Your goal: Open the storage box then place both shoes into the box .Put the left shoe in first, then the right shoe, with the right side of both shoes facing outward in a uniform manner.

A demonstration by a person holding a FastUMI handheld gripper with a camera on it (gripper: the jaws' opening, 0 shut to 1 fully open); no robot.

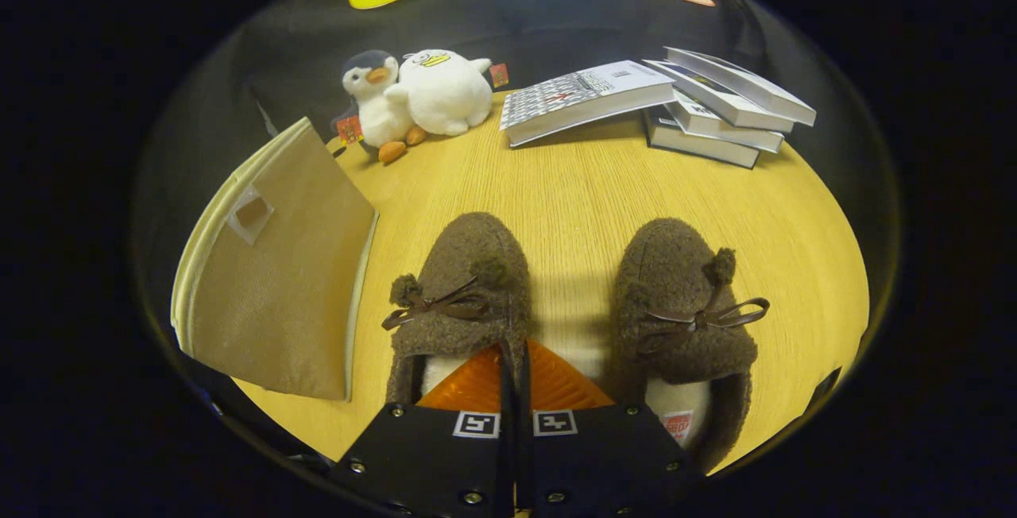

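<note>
tool [515, 359] pinching left shoe [465, 295] rim, box [274, 280] lid on

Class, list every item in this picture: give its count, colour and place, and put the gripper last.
Storage box: one, beige, lid shut, left of the shoes.
Left shoe: one, brown fuzzy slipper, right wall between the fingertips.
Right shoe: one, brown, beside it.
Plush toys: two, a grey-white penguin and a white one, far side of the table.
Books: several, white, stacked at the far side.
Table: one, light wood.
Gripper: one, fingers closed together at the left shoe's edge.
</note>
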